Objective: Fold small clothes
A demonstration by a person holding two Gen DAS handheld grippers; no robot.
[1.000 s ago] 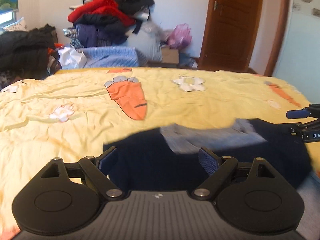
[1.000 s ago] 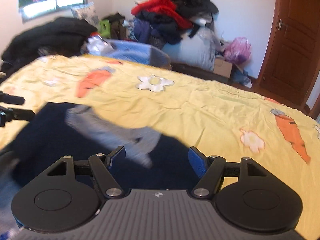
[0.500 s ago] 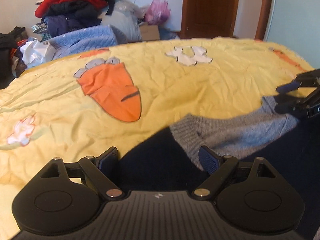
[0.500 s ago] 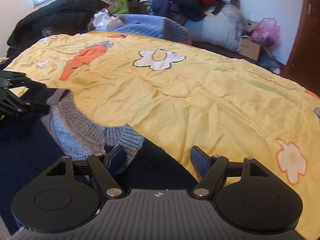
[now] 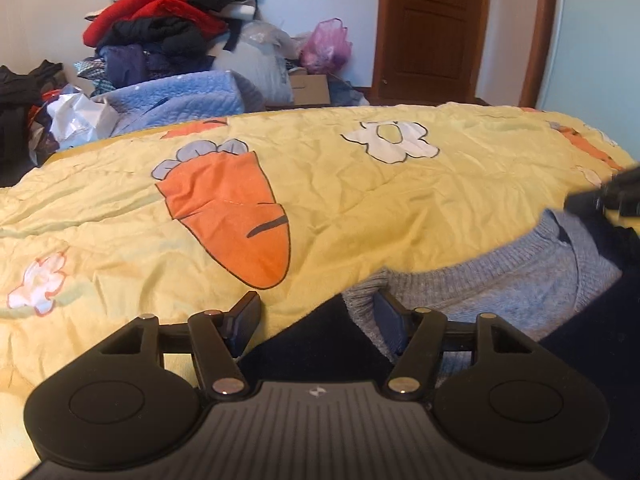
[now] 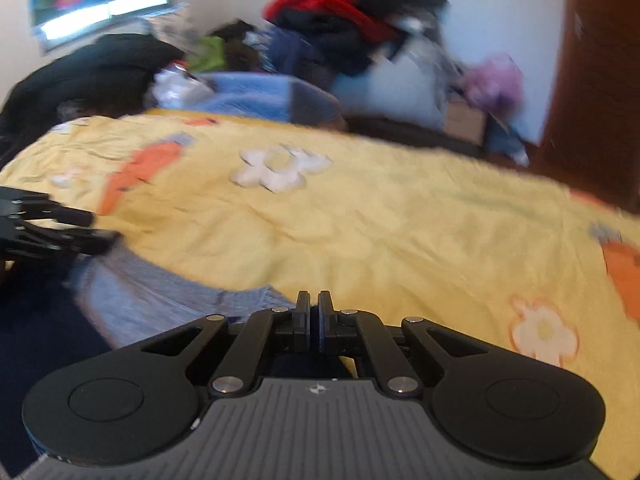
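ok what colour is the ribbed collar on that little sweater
Grey-blue knit collar on a navy sweater; the left wrist view shows it best.

matte black left gripper (image 5: 316,316), ribbed grey housing, silver screws

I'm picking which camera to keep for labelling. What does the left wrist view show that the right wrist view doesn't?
Left wrist only: the sweater's grey ribbed collar sharp, left tongs closing around the navy edge, pads not pressing.
Right wrist only: the window and right tongs shut at the sweater's edge.
Both: yellow bedspread, clothes pile, door.
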